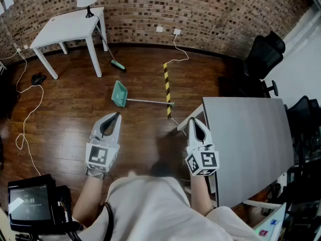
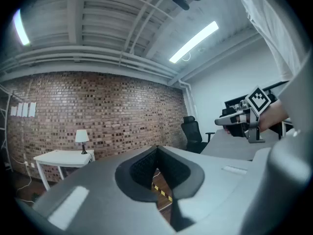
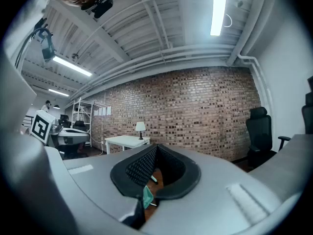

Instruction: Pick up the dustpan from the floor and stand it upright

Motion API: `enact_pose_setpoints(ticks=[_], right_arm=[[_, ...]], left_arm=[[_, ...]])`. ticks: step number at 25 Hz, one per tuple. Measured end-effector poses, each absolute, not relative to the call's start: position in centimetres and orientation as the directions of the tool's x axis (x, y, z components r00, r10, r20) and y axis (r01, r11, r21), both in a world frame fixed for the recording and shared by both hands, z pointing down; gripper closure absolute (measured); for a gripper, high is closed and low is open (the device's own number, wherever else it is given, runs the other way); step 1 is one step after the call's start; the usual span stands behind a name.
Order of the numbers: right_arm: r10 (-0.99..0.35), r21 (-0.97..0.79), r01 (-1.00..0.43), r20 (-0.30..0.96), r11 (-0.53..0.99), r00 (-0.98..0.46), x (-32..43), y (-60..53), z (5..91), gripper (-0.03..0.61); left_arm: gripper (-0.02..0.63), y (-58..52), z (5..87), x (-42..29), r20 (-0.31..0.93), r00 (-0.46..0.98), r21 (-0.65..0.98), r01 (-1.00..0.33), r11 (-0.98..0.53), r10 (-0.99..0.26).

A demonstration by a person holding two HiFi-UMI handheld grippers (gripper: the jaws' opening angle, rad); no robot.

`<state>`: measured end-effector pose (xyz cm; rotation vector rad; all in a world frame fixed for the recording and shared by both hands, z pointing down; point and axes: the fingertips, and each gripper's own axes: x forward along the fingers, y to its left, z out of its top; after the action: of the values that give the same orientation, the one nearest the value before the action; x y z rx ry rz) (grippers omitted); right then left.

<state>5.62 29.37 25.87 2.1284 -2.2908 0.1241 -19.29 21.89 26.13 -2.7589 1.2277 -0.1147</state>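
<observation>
1. The dustpan is made up of a teal-green scoop and a long, thin metal handle.
2. It is laid down flat on the dark wooden floor, not stood upright.
3. In the head view the scoop is seen at the left end. The handle is run out to the right, almost level, and its far end reaches the yellow-black striped tape.
4. In the right gripper view only a small teal part of the dustpan is made out, low in the frame.

The dustpan lies on the floor (handle reaching the tape strip), before the far desk, left of the near desk.
</observation>
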Motion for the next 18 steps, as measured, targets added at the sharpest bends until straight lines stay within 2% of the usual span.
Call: enact_pose_setpoints(ticks=[6, 13, 18], right_arm=[[-0.995, -0.052, -0.997, 0.078, 0.056, -0.060, 6.3, 28.3, 26.9, 0.565], [-0.994, -0.064, -0.996, 0.078, 0.068, -0.073, 10.1, 19.8, 28.4, 0.565], [-0.993, -0.072, -0.993, 0.066, 0.092, -0.097, 14.7, 11.7, 28.8, 0.565]], left_arm=[[0.612, 20.3, 26.6, -19.5, 0.016, 0.664, -0.141, -0.739, -0.659, -0.748], [0.612, 12.8, 28.2, -16.8, 0.047, 0.650, -0.148, -0.747, -0.648, -0.759], [0.612, 5.3, 27.8, -12.5, 0.037, 0.631, -0.153, -0.763, -0.628, -0.775]])
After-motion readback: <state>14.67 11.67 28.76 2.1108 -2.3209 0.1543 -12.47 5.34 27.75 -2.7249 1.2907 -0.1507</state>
